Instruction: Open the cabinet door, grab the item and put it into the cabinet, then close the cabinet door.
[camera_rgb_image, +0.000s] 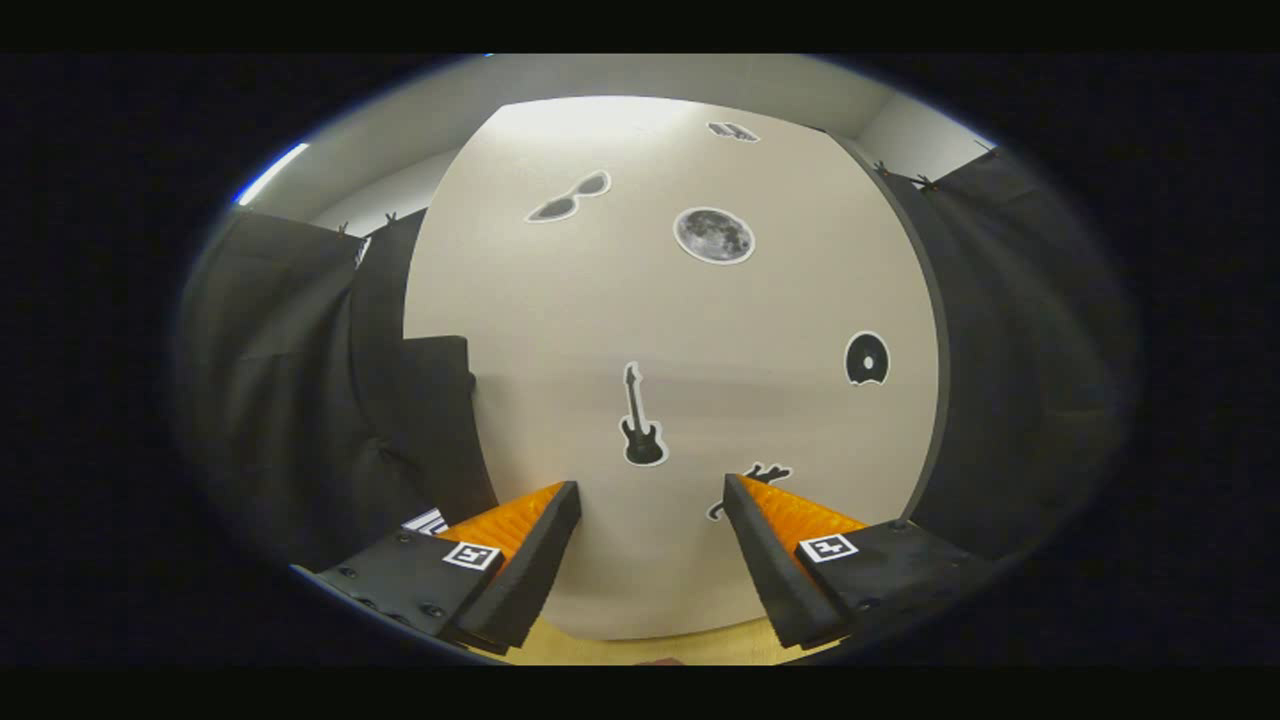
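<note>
The pale cabinet door (680, 330) stands shut right ahead of me, flat on, with stickers on it: a guitar (640, 420), a moon (714, 236), sunglasses (568, 198) and a round black disc (866, 358). My gripper (650, 500) is open, its two fingers spread apart and pointing at the lower part of the door, with nothing between them. The fingertips stand close to the door's face; I cannot tell whether they touch it. No handle shows on the door. The item for the cabinet is out of sight.
Black cloth walls (300, 400) hang on both sides of the cabinet. A strip of light wooden surface (700, 648) runs under the door's lower edge, between my fingers. A white ceiling (640, 75) shows above.
</note>
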